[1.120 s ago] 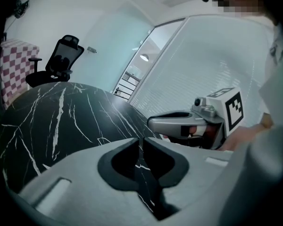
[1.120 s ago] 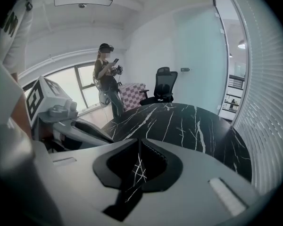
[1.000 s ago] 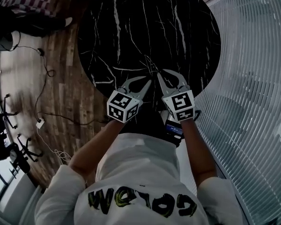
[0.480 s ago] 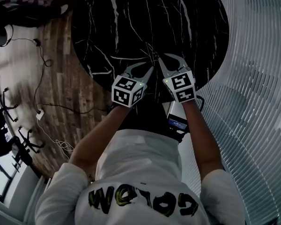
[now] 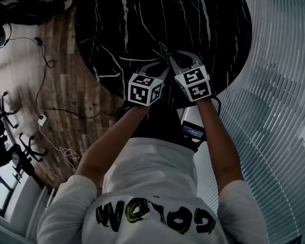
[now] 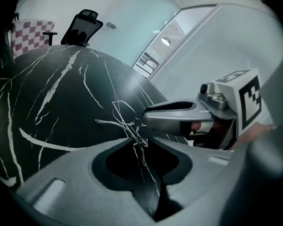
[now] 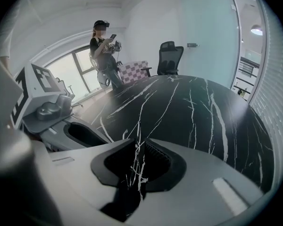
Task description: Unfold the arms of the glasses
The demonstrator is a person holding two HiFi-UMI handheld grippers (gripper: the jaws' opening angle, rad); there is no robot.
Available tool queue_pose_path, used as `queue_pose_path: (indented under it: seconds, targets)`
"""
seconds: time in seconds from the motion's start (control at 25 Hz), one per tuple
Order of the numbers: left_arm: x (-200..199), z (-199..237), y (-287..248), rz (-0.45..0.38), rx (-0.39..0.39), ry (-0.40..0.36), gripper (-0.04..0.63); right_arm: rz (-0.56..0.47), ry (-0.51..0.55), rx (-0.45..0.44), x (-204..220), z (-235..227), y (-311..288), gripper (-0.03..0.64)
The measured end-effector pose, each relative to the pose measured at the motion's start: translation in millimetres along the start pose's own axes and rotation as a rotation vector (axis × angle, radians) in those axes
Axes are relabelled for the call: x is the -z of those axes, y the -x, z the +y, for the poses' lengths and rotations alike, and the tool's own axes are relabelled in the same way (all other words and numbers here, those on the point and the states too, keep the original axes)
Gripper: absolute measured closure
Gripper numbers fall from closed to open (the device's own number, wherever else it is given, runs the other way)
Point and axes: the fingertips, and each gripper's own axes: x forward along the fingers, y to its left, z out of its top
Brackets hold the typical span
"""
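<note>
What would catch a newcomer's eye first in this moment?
The round black marble table, veined white, fills the upper head view. At its near edge the left claw and right claw converge on thin wire glasses on the table. Both claws have just been opening, and the wire frame sits apparently loose at their tips. A person stands beyond the table's far side.

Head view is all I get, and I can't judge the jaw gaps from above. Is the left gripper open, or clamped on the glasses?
Observer: Open. The left gripper has just been opening its jaws; the wire glasses lie on the table at its tips, unclamped.
Operator: And the right one?
Observer: The right gripper is open too, jaws just been opening, pads pressing on nothing.
Operator: Anyone nearby?
Observer: A person stands beyond the table's far edge, near an office chair.
</note>
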Motion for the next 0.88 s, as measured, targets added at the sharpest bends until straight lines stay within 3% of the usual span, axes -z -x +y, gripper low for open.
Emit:
queue_pose_path:
  seconds: [0.4, 0.88]
  targets:
    - [0, 7, -8, 0.017, -0.023, 0.039, 0.515, 0.053, -0.006, -0.051, 12, 5, -15, 0.569]
    - [1, 9, -5, 0.034, -0.027, 0.003, 0.534, 0.046, 0.014, -0.045, 11, 3, -15, 0.578]
